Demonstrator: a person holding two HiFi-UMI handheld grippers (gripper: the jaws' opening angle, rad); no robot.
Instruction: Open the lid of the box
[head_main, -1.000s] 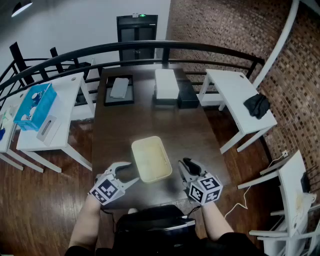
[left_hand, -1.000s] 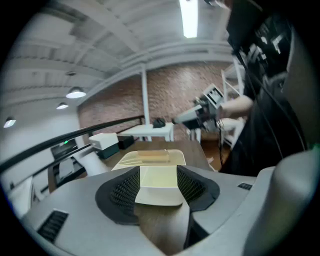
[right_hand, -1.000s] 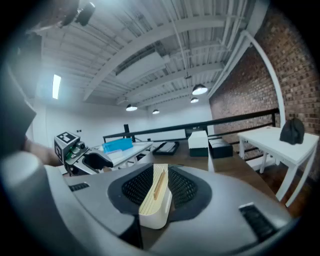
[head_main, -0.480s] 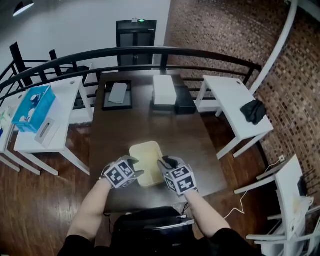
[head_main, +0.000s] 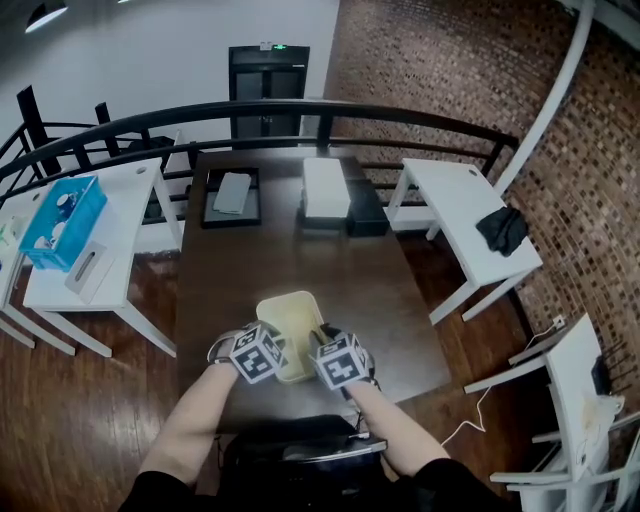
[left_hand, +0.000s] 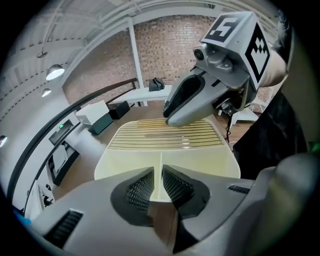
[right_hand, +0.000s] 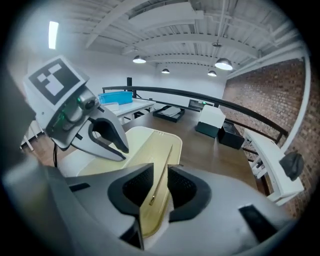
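A cream box with a ribbed lid lies near the front edge of the dark table. My left gripper meets it from the left. In the left gripper view its jaws are closing, and the pads are nearly together on a thin ridge at the lid's near edge. From the right comes my right gripper. Its jaws stand open around the box's rim, which runs between them with a gap beside each pad. Each gripper shows in the other's view: the right, the left.
At the table's far end are a white box, a black box and a black tray. White side tables stand either side, the left one holding a blue bin. A black railing curves behind.
Both grippers have moved inward from the box's sides onto it. The left jaws went from wide open to nearly together; the right jaws stayed wide.
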